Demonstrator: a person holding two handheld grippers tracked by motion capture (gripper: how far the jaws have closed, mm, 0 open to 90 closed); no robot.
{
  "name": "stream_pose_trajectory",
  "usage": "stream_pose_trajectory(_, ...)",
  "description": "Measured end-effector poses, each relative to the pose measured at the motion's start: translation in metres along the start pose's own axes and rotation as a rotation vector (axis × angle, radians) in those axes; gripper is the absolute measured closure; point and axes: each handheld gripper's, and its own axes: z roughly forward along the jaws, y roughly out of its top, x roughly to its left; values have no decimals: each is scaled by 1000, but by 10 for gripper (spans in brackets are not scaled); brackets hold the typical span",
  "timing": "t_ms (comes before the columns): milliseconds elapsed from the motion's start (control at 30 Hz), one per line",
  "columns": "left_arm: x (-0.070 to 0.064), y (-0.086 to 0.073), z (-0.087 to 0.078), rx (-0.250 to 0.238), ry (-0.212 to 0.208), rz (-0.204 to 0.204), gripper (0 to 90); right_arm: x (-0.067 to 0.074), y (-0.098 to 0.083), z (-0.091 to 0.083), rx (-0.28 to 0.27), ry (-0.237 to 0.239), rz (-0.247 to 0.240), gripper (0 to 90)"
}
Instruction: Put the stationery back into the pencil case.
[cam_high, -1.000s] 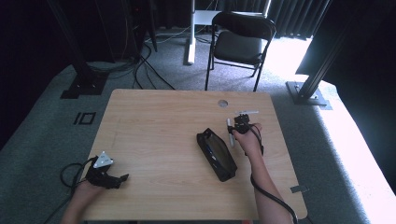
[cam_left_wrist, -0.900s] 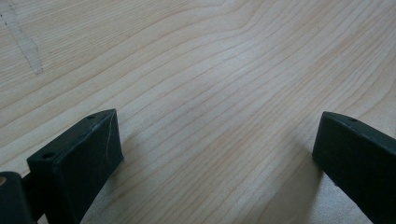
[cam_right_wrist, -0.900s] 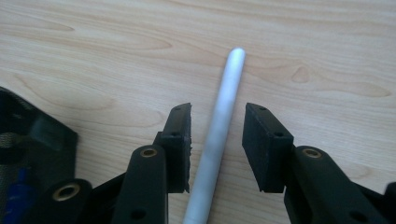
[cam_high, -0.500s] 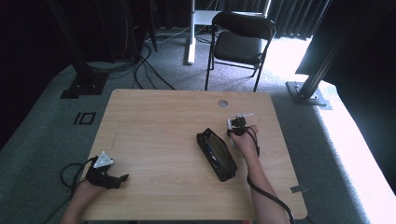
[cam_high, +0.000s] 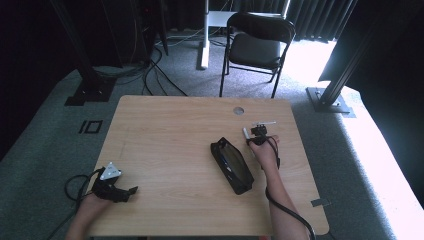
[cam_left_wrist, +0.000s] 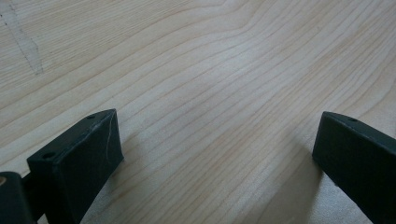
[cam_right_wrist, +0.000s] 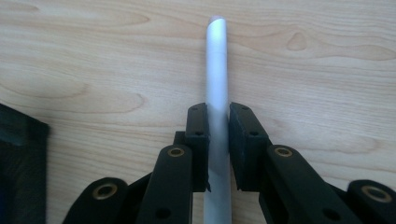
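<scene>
The right tool (cam_right_wrist: 218, 140) has just been closing and is now clenched on the grey pen (cam_right_wrist: 217, 88) near the counter's (cam_high: 165, 130) far right edge beside the black case (cam_high: 231, 165), so it looks ready to lift, while the left tool (cam_high: 124, 192) rests released.

Free room and obstacles, referred to the black case (cam_high: 231, 165) lying open on the table (cam_high: 165, 130). Left of the case, bare wood is seen as far as the left gripper (cam_high: 116, 188), resting open near the front edge; nothing is seen between its jaws. Behind the case, the surface is broken by a small round grommet (cam_high: 238, 110). Just right of the case, passage is blocked by the right gripper (cam_high: 256, 133), closed on a grey pen (cam_right_wrist: 217, 88), apparently lying flat. Beyond the table's far edge, a folding chair (cam_high: 260, 40) is placed.
</scene>
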Motion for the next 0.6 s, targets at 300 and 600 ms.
stream_pose_trajectory(300,0,0,0,0,0,0,16,-6,5,-32,-54,36,15,786)
stream_pose_trajectory(600,0,0,0,0,0,0,16,0,5,-64,-108,88,5,785)
